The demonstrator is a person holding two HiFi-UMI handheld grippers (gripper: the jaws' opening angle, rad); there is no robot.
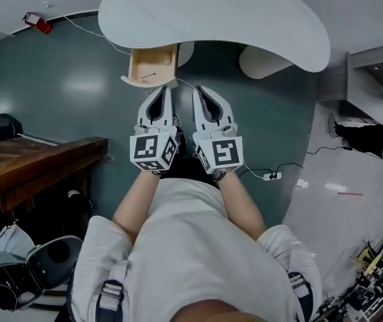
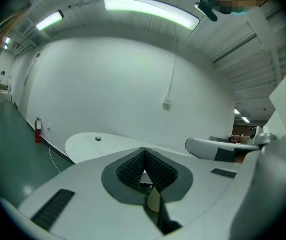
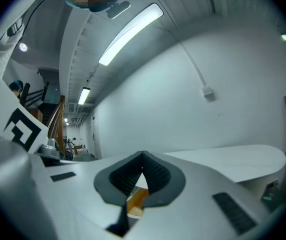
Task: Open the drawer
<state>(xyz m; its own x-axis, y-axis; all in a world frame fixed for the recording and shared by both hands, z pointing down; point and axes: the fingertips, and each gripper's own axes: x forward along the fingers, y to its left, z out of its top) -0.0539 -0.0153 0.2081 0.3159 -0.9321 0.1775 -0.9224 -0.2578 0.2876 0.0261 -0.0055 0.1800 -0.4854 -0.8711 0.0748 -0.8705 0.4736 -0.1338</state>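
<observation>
In the head view a wooden drawer (image 1: pixel 152 66) stands pulled out from under the white curved table (image 1: pixel 245 19), with a small object lying inside it. My left gripper (image 1: pixel 163 89) and right gripper (image 1: pixel 200 90) are side by side in front of my chest, pointing toward the table, short of the drawer and touching nothing. Both are shut and empty. In the left gripper view the left gripper (image 2: pixel 144 149) has its ribbed pads meeting, with the table (image 2: pixel 95 146) beyond. The right gripper view shows the right gripper (image 3: pixel 143 154) closed too, and the drawer's wood (image 3: pixel 137 200) shows below the tips.
A dark wooden bench (image 1: pixel 37 159) stands at the left, with bags (image 1: pixel 17 274) on the floor beside me. A red fire extinguisher (image 1: pixel 38 23) sits by the far wall. A cable and power strip (image 1: pixel 271 176) lie on the floor at the right, near shelving (image 1: pixel 375 72).
</observation>
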